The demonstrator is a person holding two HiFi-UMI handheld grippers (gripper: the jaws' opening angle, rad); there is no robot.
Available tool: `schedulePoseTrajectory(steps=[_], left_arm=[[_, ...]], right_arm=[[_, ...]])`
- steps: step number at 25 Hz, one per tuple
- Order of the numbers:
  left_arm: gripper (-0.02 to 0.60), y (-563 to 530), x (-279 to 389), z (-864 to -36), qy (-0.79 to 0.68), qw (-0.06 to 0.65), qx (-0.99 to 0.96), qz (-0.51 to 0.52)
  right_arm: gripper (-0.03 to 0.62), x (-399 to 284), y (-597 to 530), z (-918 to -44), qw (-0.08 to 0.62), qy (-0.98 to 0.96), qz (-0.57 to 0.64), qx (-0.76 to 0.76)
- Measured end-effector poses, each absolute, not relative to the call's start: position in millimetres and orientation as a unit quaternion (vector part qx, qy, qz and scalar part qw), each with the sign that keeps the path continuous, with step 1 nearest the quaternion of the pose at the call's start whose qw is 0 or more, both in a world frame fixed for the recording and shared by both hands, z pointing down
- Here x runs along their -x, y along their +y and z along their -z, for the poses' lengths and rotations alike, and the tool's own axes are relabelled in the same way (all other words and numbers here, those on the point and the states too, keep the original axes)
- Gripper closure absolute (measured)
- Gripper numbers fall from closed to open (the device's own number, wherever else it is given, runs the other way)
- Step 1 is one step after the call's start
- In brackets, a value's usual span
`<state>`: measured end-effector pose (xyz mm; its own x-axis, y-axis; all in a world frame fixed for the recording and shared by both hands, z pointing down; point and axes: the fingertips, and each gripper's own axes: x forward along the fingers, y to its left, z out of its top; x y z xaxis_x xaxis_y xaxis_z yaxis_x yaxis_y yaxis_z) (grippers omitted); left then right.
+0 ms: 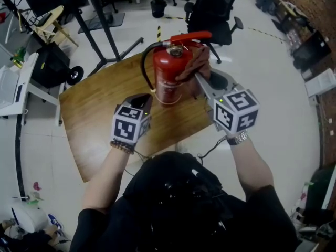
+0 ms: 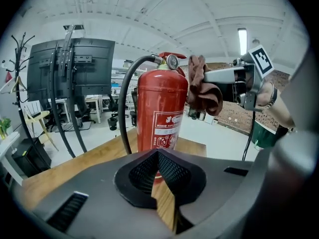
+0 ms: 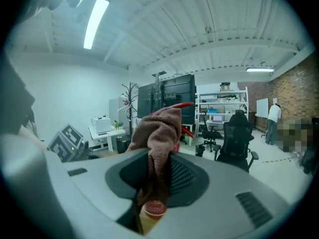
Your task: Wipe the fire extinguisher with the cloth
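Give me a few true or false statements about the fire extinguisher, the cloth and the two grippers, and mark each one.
1. The fire extinguisher stands upright on the wooden table. True.
2. The left gripper holds the cloth. False: the right gripper is clamped on the cloth, and the left gripper holds nothing.
3. The cloth is up near the top of the fire extinguisher. True.
4. The hose on the fire extinguisher is white. False: the hose is black.
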<state>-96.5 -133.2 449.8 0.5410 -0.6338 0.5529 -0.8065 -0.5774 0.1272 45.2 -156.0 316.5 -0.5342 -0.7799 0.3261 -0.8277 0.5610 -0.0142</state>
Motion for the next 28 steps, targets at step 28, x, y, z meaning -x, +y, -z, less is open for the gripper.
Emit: schedulePoseTrajectory(steps=[28], left_arm=[[0.581, -124.5, 109.7, -452.8, -0.399, 0.18, -0.868, -0.237]], right_arm=[[0.49, -17.2, -156.8, -350.8, 0.183, -0.846, -0.095, -0.492]])
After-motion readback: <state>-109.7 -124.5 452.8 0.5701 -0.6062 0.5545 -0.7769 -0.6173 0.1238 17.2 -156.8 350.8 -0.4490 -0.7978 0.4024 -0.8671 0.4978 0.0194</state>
